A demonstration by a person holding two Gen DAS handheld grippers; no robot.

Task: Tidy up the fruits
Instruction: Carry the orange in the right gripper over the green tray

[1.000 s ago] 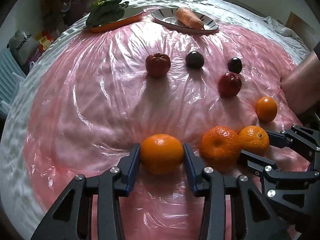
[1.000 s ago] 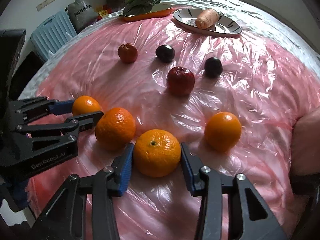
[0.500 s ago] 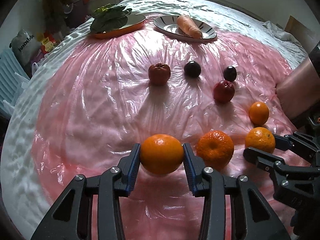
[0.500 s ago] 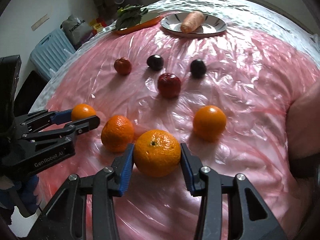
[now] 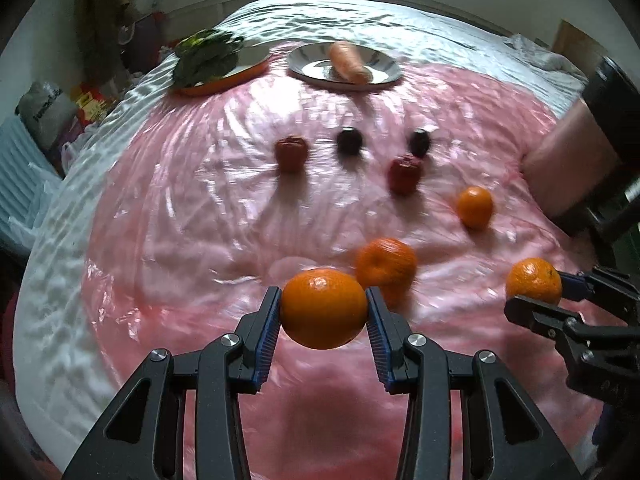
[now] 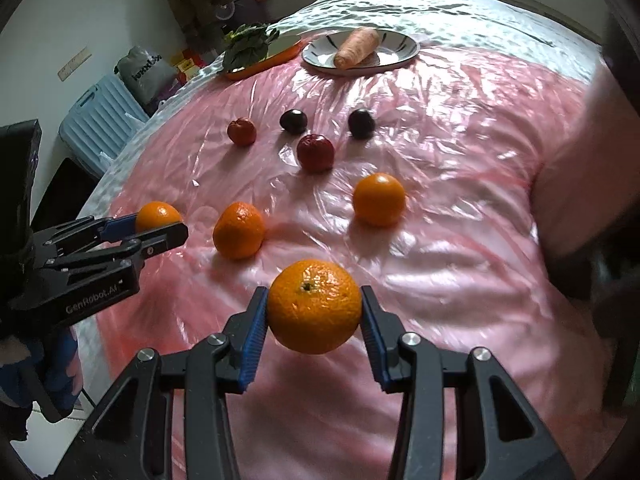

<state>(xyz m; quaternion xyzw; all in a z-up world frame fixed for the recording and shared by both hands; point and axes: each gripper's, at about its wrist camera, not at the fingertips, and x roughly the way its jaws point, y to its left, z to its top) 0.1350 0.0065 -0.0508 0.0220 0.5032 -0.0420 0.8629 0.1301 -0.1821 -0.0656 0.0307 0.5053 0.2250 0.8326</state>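
At the left, the left gripper [image 5: 323, 309] is clamped on a smooth orange [image 5: 323, 308], its blue pads pressed to either side of the fruit, and compared with a second ago that orange has come up off the pink plastic sheet [image 5: 200, 208] that covers the worktop: the sheet below it now looks farther off and blurred, and the fruit hangs clear above it. Moving right, the loose orange [image 5: 386, 266] that sat touching the carried fruit's neighbour a second ago now lies alone on the sheet, with open plastic on both sides. Farther right, the right gripper [image 6: 314, 307] is likewise shut tight on a dimpled orange [image 6: 314, 306], stem end up, and it too has lifted away and swung outward, so the two carried oranges are now well apart where before they flanked the loose one closely. A fourth orange [image 6: 379, 199] rests untouched beyond, nearer the dark plums and red fruits. For the task, this reads as both picks secured at once and the carry begun; two oranges remain on the sheet, and no target spot for the held pair is plain yet.
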